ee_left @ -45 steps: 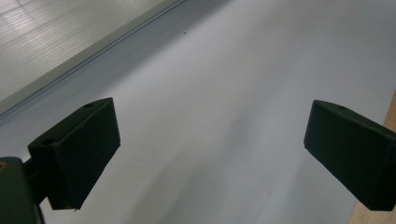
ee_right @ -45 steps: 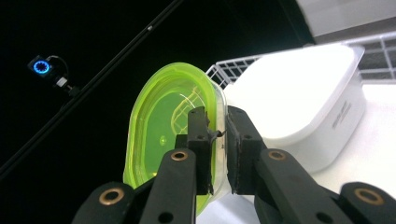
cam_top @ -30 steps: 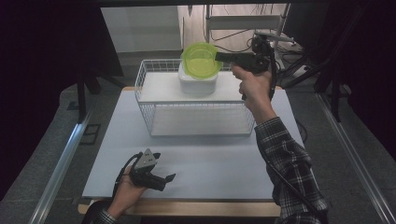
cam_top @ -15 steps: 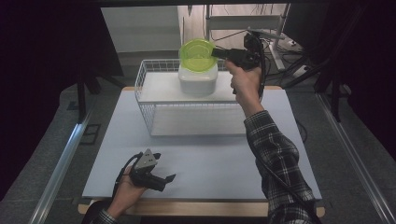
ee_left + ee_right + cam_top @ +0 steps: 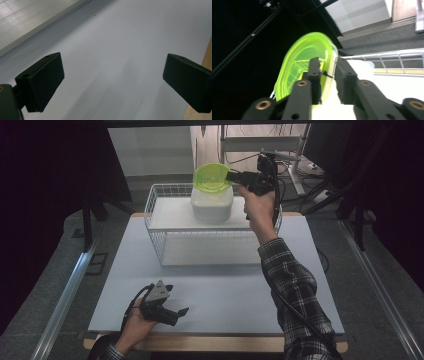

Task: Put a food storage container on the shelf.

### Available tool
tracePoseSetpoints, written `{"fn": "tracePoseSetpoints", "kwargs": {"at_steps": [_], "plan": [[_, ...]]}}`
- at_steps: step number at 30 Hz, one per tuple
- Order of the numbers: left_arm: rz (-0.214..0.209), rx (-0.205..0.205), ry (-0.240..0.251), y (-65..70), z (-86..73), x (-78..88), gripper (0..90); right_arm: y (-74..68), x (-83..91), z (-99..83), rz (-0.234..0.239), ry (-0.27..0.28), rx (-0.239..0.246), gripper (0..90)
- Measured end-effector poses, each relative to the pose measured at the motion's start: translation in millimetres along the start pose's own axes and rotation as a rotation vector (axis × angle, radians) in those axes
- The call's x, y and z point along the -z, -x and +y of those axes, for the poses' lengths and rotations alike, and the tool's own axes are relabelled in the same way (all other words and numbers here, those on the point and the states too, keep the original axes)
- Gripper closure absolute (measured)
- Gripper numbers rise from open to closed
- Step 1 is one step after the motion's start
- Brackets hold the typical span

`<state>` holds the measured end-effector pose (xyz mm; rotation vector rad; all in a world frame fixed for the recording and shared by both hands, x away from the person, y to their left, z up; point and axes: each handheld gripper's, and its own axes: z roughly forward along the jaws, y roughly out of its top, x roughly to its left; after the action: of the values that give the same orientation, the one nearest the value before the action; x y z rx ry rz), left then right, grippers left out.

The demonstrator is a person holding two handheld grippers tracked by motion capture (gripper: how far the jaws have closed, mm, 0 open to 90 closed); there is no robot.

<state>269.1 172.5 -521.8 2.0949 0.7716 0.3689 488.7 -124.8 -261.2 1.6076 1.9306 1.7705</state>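
A lime-green lid [image 5: 211, 177] stands tilted on top of a white container [image 5: 211, 206] inside the white wire basket [image 5: 159, 217]. From the right, my right gripper [image 5: 231, 176] reaches the lid's edge. In the right gripper view the lid's rim [image 5: 307, 62] runs between the two jaws. The jaws have just been opening, and a gap shows beside the rim at my right gripper [image 5: 329, 65]. My left gripper [image 5: 179, 312] rests in a hand near the table's front left. Its jaws stand wide apart over bare tabletop, seen at my left gripper [image 5: 112, 75].
The basket stands at the back middle of the pale table [image 5: 225, 290]. A wooden strip [image 5: 207, 62] edges the table's front. Metal rails [image 5: 65, 295] run along both sides, and a cabled equipment stand [image 5: 295, 150] lies behind the basket.
The right hand has carried the lid slightly left and farther back over the container, and its jaws have parted a little. The left gripper has stayed where it was.
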Motion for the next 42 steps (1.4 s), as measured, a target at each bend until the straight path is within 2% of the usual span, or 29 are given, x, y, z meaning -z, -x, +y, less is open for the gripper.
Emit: {"fn": "tracePoseSetpoints", "kwargs": {"at_steps": [3, 9, 11, 12, 15, 17, 22, 25, 29, 35, 42], "plan": [[-0.001, -0.002, -0.002, 0.2, 0.0, -0.2, 3.4, -0.3, -3.4, 1.9, -0.026, -0.006, 0.006, 71.3], [-0.005, -0.009, -0.01, 0.7, -0.2, -1.0, 3.3, 1.9, -6.9, 4.4, -0.02, -0.013, -0.01, 71.0], [-0.005, -0.013, -0.013, 1.0, -0.1, -1.3, 3.4, 2.7, -6.9, 5.0, -0.03, -0.019, -0.008, 67.8], [-0.006, -0.013, -0.014, 1.1, -0.1, -1.5, 3.4, 3.6, -7.2, 5.4, -0.043, -0.027, 0.009, 64.8], [-0.007, -0.013, -0.014, 1.1, -0.1, -1.7, 3.4, 7.7, -7.5, 5.7, -0.028, -0.034, -0.001, 60.6], [-0.006, -0.013, -0.014, 1.1, -0.1, -1.7, 3.4, 9.1, -8.1, 5.6, -0.023, -0.035, 0.004, 54.0], [-0.005, -0.012, -0.014, 0.8, -0.2, -1.7, 3.3, 10.1, -10.3, 4.8, 0.025, -0.045, 0.059, 28.5], [-0.005, -0.013, -0.015, 1.1, -0.1, -1.5, 3.3, 9.6, -7.2, 5.2, 0.034, -0.032, 0.1, 18.6], [-0.005, -0.011, -0.013, 0.9, -0.1, -1.4, 3.3, 9.8, -0.2, 3.2, 0.058, -0.031, 0.171, 10.3], [-0.002, -0.013, -0.013, 0.8, 0.1, -1.7, 3.3, 12.7, 10.0, -6.3, 0.057, -0.058, 0.26, 6.6], [-0.004, -0.005, -0.009, 0.2, -0.2, -2.1, 3.3, 15.4, 21.5, -20.0, 0.083, -0.076, 0.278, 5.8]]}}
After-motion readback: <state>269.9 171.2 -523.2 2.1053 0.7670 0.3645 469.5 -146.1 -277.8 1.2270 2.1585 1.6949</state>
